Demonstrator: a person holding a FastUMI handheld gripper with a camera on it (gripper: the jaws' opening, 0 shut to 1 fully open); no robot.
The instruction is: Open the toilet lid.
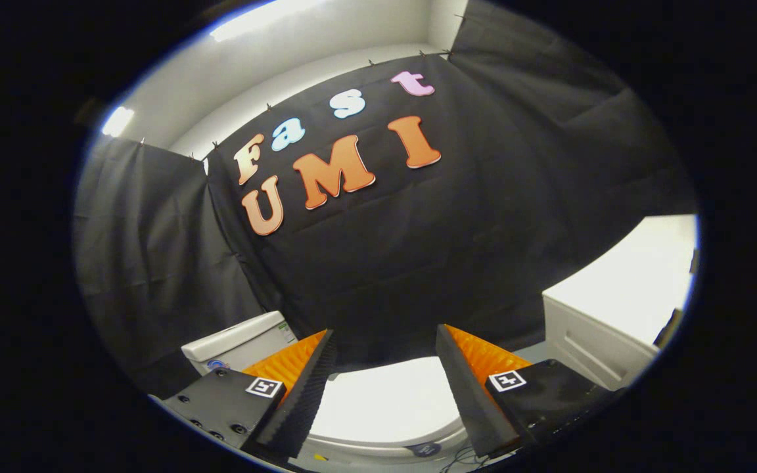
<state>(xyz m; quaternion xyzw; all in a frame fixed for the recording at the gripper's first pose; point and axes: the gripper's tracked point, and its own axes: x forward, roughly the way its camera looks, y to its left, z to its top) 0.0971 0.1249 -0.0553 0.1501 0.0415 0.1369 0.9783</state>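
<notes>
A white toilet stands below me against the black cloth wall. Its lid (388,401) lies flat and closed on the seat, showing in the gap between my two fingers and beneath them. The white tank (237,343) rises behind the left finger, tilted in this view. My gripper (385,334) hangs over the lid with its fingers spread wide apart and nothing held between them. The front rim of the seat (378,449) curves just under the finger bases. Whether the fingers touch the lid I cannot tell.
A white cabinet (605,328) with a flat top stands close on the right of the toilet. Black cloth walls close in behind and on the left. A small dark round mark (426,450) sits on the seat's front rim.
</notes>
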